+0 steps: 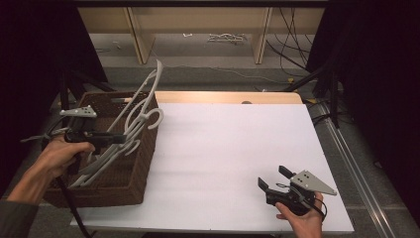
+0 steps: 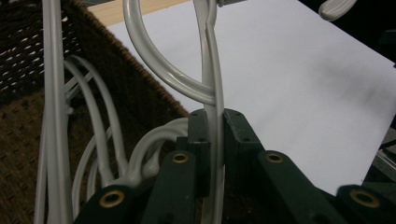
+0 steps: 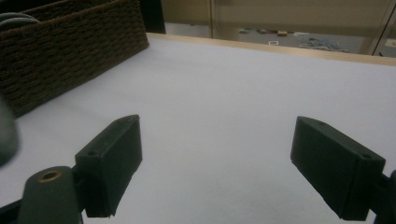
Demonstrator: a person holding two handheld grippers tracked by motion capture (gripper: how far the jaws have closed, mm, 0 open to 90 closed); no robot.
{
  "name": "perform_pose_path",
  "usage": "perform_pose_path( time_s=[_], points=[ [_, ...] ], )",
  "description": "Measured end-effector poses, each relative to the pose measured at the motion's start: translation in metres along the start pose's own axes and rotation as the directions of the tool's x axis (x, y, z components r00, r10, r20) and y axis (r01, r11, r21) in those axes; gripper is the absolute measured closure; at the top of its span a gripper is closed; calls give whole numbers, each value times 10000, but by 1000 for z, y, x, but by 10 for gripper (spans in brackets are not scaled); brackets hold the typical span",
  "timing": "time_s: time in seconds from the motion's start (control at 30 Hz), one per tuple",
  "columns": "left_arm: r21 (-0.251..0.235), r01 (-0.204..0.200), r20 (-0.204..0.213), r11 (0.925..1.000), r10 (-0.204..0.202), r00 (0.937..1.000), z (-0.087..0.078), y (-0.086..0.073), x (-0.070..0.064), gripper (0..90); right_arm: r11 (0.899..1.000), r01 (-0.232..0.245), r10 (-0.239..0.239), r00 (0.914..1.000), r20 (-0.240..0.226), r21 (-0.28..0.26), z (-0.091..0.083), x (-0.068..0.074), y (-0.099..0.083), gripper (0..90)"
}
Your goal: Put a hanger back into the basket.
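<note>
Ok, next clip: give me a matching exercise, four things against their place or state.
Things:
1. left gripper
2. right gripper
3. wicker basket
4. white sheet

States:
A. covers the tabletop
B. jaws wide apart, nothing between them
C. at the table's left edge, hangers inside
D. clamped on a white hanger

Pairs: 1-D, 2-B, 3-C, 4-A

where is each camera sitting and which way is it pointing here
High view: above the person's side, facing forward and down on the white table; both forearms, left gripper and right gripper show.
Left gripper view: on the left gripper, looking along its jaws, shut on a white hanger over the basket.
Right gripper view: low on the right gripper, looking across the table between open jaws.
All share the basket and table.
</note>
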State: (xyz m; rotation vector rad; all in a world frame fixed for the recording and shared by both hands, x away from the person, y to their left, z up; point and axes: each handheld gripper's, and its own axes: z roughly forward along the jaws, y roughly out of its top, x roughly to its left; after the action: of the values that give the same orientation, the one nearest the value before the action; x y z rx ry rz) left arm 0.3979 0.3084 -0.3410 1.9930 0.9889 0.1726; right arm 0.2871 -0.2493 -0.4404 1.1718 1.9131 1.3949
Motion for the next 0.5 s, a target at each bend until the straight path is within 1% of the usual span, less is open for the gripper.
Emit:
perform_pose_path(
  time_s=[0.13, 0.23, 0.27, 0.33, 0.4, 0.47, 0.5],
  points=[
    [67, -89, 6, 9999, 89, 10000, -3, -8, 5, 817, 9999, -114, 114, 9999, -22, 9, 1, 1, 0, 175],
    [258, -114, 53, 9996, 113, 9999, -4, -14, 9, 817, 10000, -15, 15, 10000, -2, 3, 0, 1, 0, 175],
    [250, -163, 40, 9996, 163, 9999, -5, -16, 10, 817, 10000, -14, 14, 10000, -6, 5, 0, 1, 0, 175],
    [355, -99, 70, 9993, 96, 9999, -7, -20, 14, 816, 10000, -78, 78, 10000, -39, 57, 0, 1, 0, 175],
    [483, -117, 72, 9988, 113, 9999, -9, -23, 17, 817, 10000, -16, 15, 10000, -43, -9, 0, 1, 0, 175],
    [504, -114, 25, 9987, 113, 9999, -12, -27, 19, 817, 10000, -12, 12, 10000, -61, -67, 0, 1, 0, 175],
    [530, -72, 37, 9986, 70, 10000, -13, -29, 20, 817, 10000, 2, -2, 10000, -46, -5, 0, 1, 0, 175]
  ],
)
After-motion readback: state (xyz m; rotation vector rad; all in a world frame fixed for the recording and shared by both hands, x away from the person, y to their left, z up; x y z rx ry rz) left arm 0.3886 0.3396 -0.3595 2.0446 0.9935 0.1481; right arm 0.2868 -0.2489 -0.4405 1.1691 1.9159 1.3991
